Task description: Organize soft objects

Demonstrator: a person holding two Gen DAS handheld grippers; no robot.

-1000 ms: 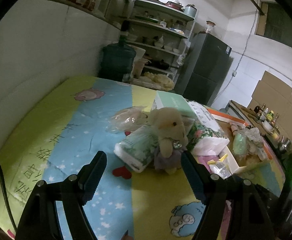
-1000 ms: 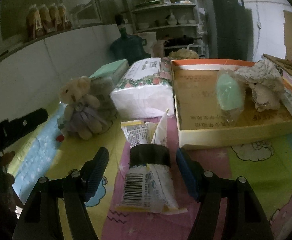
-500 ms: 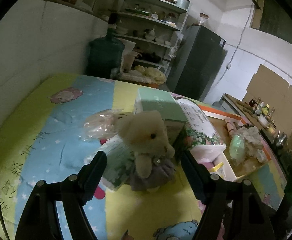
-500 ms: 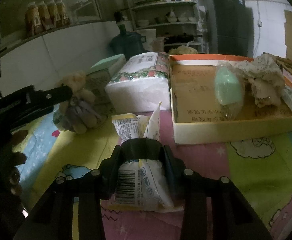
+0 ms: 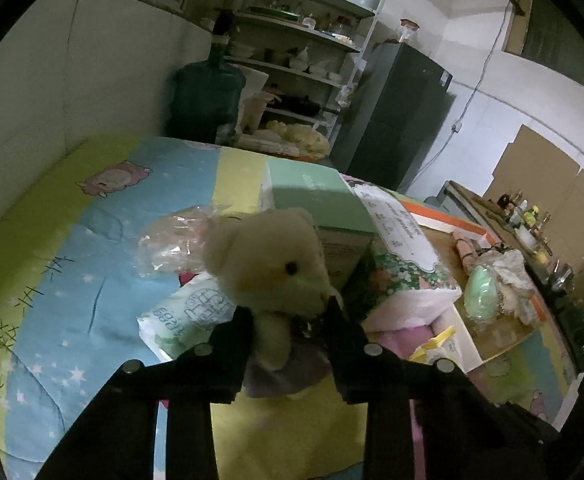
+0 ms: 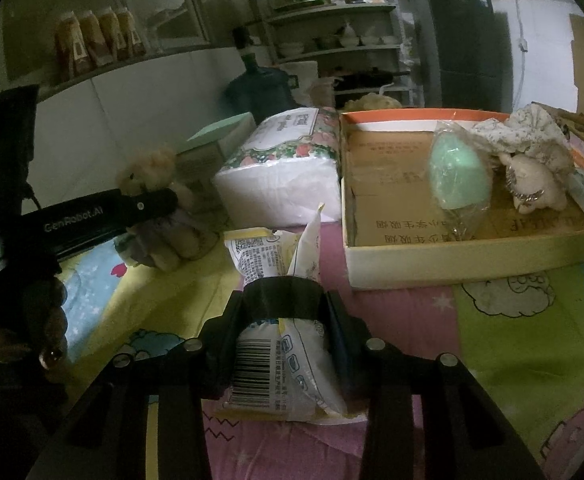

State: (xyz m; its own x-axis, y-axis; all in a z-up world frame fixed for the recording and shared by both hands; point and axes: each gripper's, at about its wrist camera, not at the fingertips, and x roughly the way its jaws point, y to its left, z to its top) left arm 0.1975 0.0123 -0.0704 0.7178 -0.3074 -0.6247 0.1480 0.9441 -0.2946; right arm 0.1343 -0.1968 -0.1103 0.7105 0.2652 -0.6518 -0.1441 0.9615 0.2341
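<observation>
The left claw [image 5: 290, 322] has just snapped closed, and its jaws are clenched on the little teddy bear [image 5: 270, 264], squeezing it just under the head. The bear sits on the bright quilt [image 5: 92, 280], leaning on a small tissue pack [image 5: 188, 314] and close to the green box [image 5: 317, 200].

The right claw [image 6: 286, 314] has been closing too, and its jaws now hug a soft snack bag [image 6: 280, 356] lying flat on the quilt. Just beyond it is the big tissue pack [image 6: 282, 168]. Beside that is the cardboard tray [image 6: 451, 258], where a green sponge [image 6: 457, 172] in a clear wrapper and a small white toy [image 6: 533, 184] already lie.

What could go wrong? The bear is soft and held by a thin part, so it could slip out when lifted. Its skirt might drag the small tissue pack along. The snack bag is puffy and slick, so it could slide out of the jaws or get squashed if they pinch too hard. The 2 claws are near each other, so they might bump if both head to the tray together.
</observation>
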